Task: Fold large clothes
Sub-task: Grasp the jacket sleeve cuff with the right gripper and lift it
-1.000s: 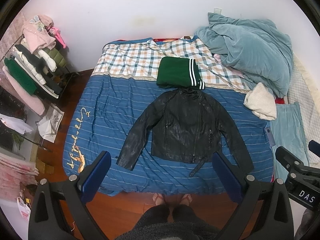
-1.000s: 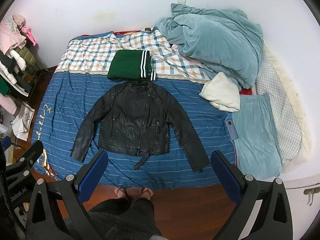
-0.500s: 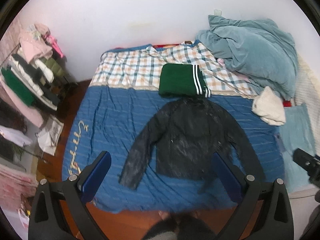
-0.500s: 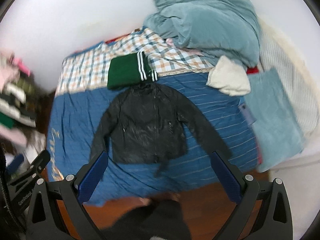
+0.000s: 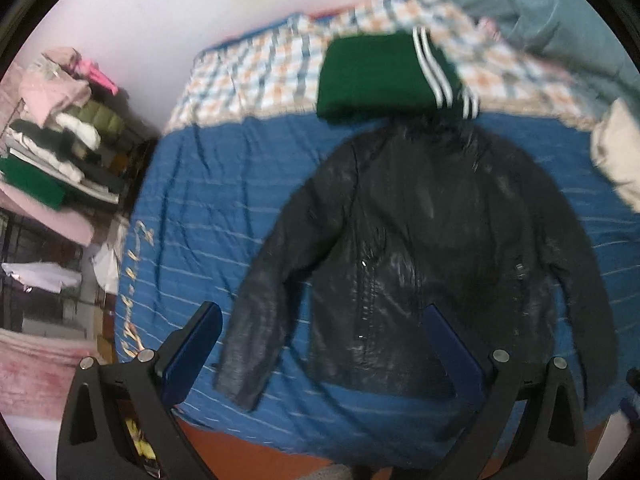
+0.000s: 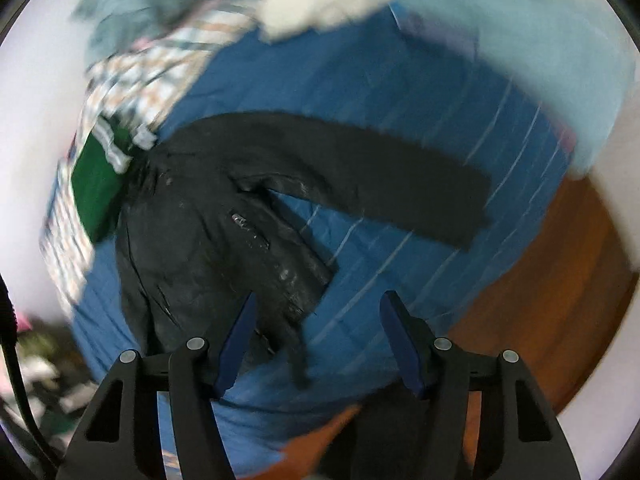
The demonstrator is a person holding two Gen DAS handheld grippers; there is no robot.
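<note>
A black leather jacket (image 5: 420,248) lies flat, front up, sleeves spread, on the blue striped bedsheet (image 5: 208,208). It also shows in the right wrist view (image 6: 208,240), with its right sleeve (image 6: 380,184) stretched out. My left gripper (image 5: 324,344) is open and empty above the jacket's left sleeve and hem. My right gripper (image 6: 318,340) is open, narrower, and empty above the jacket's lower right hem. A folded green garment with white stripes (image 5: 384,76) lies just beyond the collar.
A crumpled teal duvet (image 5: 560,12) and a cream pillow (image 5: 616,156) sit at the bed's right. A rack of stacked clothes (image 5: 60,140) stands at the left. Wooden floor (image 6: 560,280) runs along the bed's near edge.
Both grippers have moved in closer over the jacket. The right gripper has swung and tilted towards the right side, and its jaws have narrowed. Both views are blurred by motion.
</note>
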